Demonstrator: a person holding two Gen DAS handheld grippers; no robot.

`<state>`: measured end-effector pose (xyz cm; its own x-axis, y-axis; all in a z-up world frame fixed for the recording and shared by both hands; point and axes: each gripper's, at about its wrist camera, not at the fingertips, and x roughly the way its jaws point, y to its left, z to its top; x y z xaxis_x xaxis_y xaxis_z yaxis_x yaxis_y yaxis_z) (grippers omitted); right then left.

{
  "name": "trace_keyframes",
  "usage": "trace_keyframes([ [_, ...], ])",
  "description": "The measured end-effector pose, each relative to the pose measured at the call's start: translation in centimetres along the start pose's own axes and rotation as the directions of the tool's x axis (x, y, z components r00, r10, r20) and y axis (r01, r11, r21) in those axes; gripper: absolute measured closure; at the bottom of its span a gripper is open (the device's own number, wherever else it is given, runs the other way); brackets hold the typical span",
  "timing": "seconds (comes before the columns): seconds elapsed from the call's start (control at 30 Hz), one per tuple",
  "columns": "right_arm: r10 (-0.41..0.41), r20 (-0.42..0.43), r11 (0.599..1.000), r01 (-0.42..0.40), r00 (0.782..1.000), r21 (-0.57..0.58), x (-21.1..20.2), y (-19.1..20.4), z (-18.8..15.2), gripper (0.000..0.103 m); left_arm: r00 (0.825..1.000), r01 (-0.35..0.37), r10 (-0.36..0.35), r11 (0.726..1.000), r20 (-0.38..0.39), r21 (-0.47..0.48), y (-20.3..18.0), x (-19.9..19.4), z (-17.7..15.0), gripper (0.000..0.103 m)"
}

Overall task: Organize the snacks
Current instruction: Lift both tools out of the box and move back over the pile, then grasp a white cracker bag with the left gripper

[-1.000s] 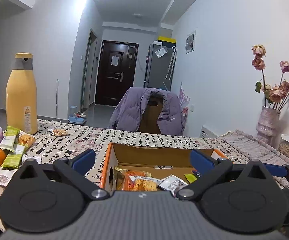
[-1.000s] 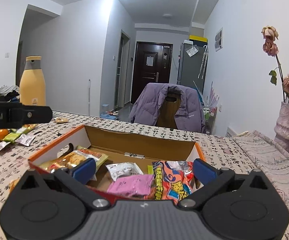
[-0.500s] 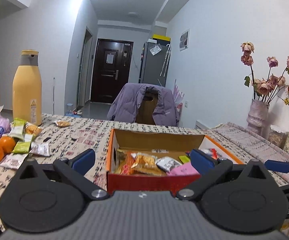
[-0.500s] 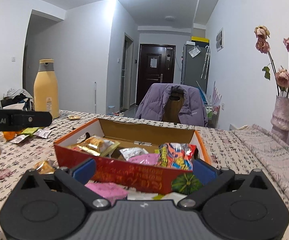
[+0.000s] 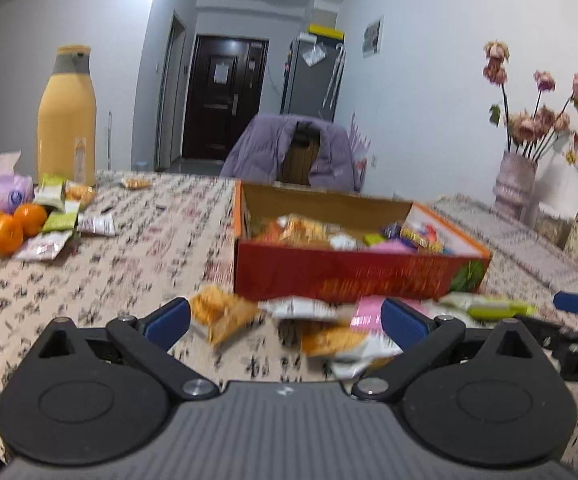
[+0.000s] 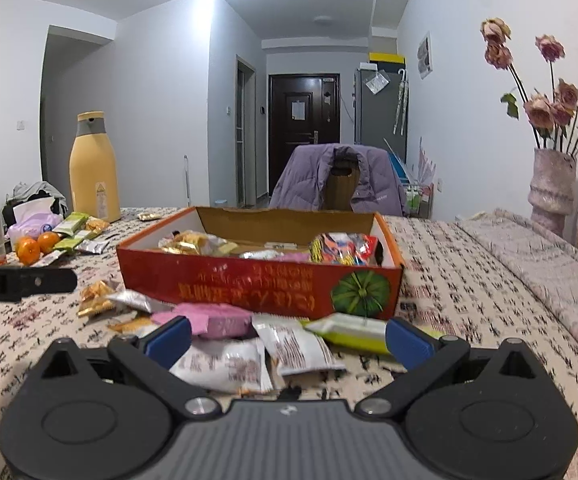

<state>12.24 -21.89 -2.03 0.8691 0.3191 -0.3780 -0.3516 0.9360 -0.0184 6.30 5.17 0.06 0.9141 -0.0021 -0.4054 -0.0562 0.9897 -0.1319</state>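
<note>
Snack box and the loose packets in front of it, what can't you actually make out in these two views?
- Box floor: both views, hidden by its front wall and the snacks inside.
- Print on the white packets: right wrist view, too small and blurred.
- Orange packets: left wrist view, motion blur hides any brand.
- Packets under the left gripper: left wrist view, partly covered by its body.
- Right gripper in left wrist view: cut off by the right edge.

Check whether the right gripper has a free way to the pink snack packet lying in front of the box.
Probably yes. The right gripper is open and empty, and the pink snack packet lies flat just ahead of its left finger, in front of the box. Only white packets crowd its near edge.
</note>
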Motion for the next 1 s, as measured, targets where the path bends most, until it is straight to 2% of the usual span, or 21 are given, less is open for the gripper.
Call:
trace_keyframes([
  [0.23,-0.033,-0.031,0.999,0.034,0.999,0.031,0.0,-0.9,-1.2,0.000,0.998,-0.022,0.024,1.000,-0.055,0.021,1.0,0.9,-0.2,0.000],
  [0.37,-0.049,-0.036,0.998,0.051,0.998,0.043,0.0,-1.4,-1.3,0.000,0.994,-0.039,0.047,0.995,-0.094,0.088,1.9,2.3,0.7,0.000],
  [0.47,-0.060,-0.039,0.997,0.062,0.997,0.053,0.0,-1.7,-1.3,0.000,0.985,-0.077,0.096,0.988,-0.145,0.135,2.5,4.1,1.4,0.000],
  [0.57,-0.066,-0.040,0.996,0.068,0.997,0.059,-0.1,-1.8,-1.4,0.000,0.977,-0.084,0.119,0.977,-0.179,0.194,2.8,5.8,1.8,0.000],
  [0.77,-0.088,-0.043,0.994,0.091,0.995,0.068,-0.3,-2.1,-1.5,0.000,0.960,-0.050,0.115,0.967,-0.255,0.250,3.2,9.3,2.3,0.000],
  [0.9,-0.100,-0.046,0.992,0.103,0.994,0.069,-0.3,-2.3,-1.5,0.000,0.954,-0.035,0.101,0.972,-0.281,0.231,3.8,10.8,2.4,0.008],
  [0.97,-0.106,-0.048,0.991,0.109,0.993,0.072,-0.3,-2.4,-1.5,0.000,0.953,-0.023,0.086,0.977,-0.290,0.214,4.1,11.3,2.4,0.018],
  [1.0,-0.109,-0.050,0.991,0.112,0.993,0.074,-0.2,-2.5,-1.5,0.000,0.952,-0.015,0.077,0.978,-0.296,0.206,4.2,11.4,2.4,0.019],
])
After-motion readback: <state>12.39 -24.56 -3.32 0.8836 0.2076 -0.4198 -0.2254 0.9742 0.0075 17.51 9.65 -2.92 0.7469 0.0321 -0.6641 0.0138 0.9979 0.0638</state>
